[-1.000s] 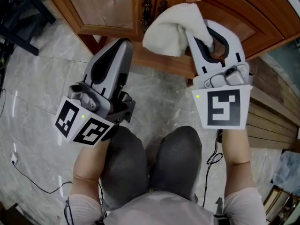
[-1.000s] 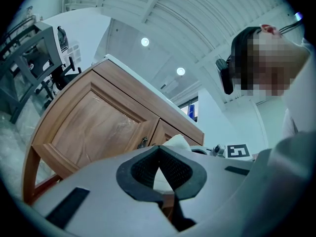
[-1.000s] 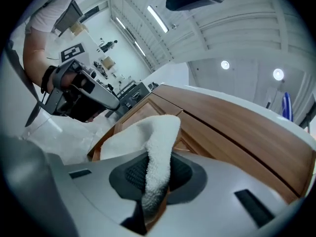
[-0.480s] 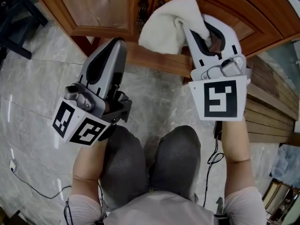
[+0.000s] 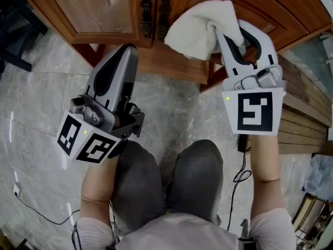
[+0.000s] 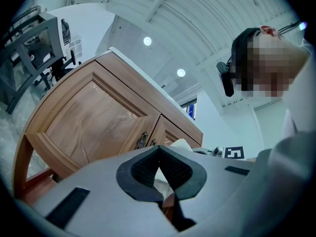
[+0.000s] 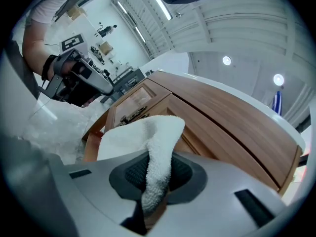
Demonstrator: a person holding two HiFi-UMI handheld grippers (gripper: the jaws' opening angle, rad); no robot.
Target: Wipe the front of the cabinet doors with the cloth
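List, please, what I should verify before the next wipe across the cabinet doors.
1. Cloth gripped by the right gripper: ok, its jaws are shut on a fold of it.
2. Left gripper out of the way: ok, it is shut, empty and left of the cloth.
3. Cabinet doors closed: ok, both look shut.
4. Cloth touching the door front: cannot tell.
5. Cloth clear of the handles: cannot tell, it sits just right of them.
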